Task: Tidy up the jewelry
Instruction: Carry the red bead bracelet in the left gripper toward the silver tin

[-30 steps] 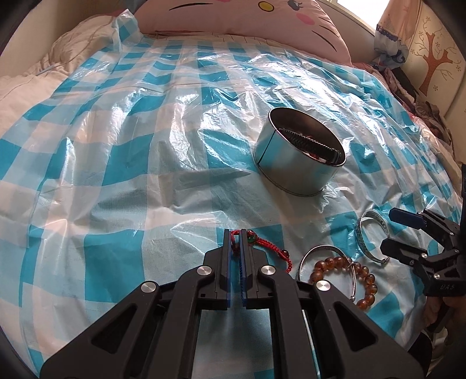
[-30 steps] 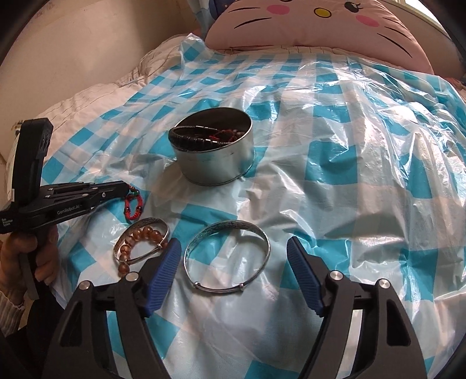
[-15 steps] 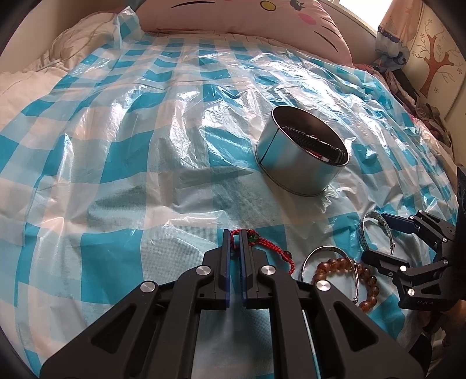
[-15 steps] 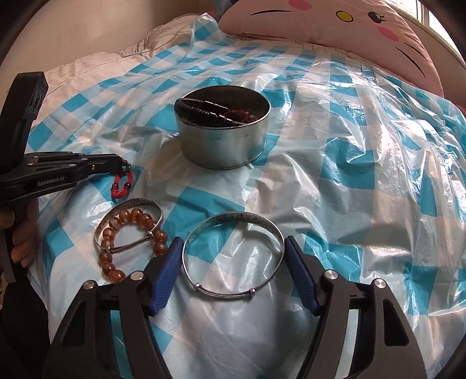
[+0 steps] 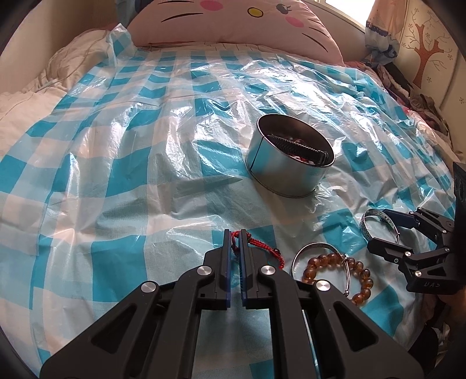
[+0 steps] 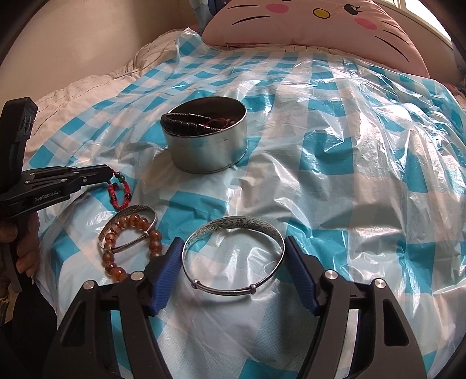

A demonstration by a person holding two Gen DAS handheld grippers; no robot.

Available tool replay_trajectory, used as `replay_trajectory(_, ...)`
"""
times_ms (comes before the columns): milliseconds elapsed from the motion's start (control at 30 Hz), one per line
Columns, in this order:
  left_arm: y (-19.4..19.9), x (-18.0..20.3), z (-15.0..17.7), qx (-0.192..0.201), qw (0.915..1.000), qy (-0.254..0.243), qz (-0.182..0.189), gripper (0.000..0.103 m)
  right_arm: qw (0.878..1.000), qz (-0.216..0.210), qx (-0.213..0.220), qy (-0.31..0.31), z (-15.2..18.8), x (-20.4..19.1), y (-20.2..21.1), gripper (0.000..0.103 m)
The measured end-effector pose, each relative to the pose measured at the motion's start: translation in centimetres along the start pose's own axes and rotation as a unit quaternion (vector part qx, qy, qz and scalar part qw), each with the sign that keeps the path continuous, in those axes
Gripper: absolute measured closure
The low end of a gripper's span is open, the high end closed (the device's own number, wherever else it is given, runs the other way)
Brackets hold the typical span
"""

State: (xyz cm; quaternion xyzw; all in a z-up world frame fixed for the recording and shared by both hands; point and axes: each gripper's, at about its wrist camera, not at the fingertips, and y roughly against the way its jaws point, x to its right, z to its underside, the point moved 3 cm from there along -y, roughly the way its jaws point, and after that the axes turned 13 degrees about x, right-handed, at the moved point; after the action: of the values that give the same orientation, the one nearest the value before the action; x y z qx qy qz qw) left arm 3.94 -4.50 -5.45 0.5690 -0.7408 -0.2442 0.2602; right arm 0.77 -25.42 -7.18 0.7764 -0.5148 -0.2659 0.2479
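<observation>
My left gripper (image 5: 235,236) is shut on a red cord bracelet (image 5: 262,244), which hangs from its tips just above the sheet in the right wrist view (image 6: 118,192). My right gripper (image 6: 233,256) is open, its blue pads on either side of an engraved silver bangle (image 6: 233,253) that lies on the sheet; the bangle also shows in the left wrist view (image 5: 375,224). A round metal tin (image 6: 205,140) holds a black bracelet and red cord. An amber bead bracelet (image 6: 131,245) and a thin silver bangle (image 6: 128,230) lie together between the grippers.
A blue-and-white checked plastic sheet (image 5: 131,163) covers the bed. A pink cat-face pillow (image 5: 233,20) lies at the far end. White bedding (image 6: 72,96) bunches at the left. Clothes are heaped at the right edge (image 5: 422,102).
My right gripper has moved forward, so the engraved bangle now sits between its pads. My left gripper has kept its hold on the red cord bracelet, lifted slightly.
</observation>
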Motion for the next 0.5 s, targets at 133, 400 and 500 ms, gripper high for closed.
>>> replay_trajectory(133, 0.5, 0.5, -0.4, 0.007, 0.9999, -0.012, -0.001, 0.098, 1.0, -0.001, 0.007, -0.005, -0.1, 0.2, 0.3, 0.035)
replay_trajectory(400, 1.3, 1.6, -1.1, 0.021, 0.999, -0.039, -0.006, 0.098, 1.0, -0.005, 0.006, -0.014, -0.4, 0.3, 0.6, 0.035)
replay_trajectory(500, 1.3, 1.8, -1.2, 0.021, 0.9988, -0.044, -0.007, 0.098, 1.0, -0.002, -0.02, -0.002, 0.1, 0.1, -0.2, 0.032)
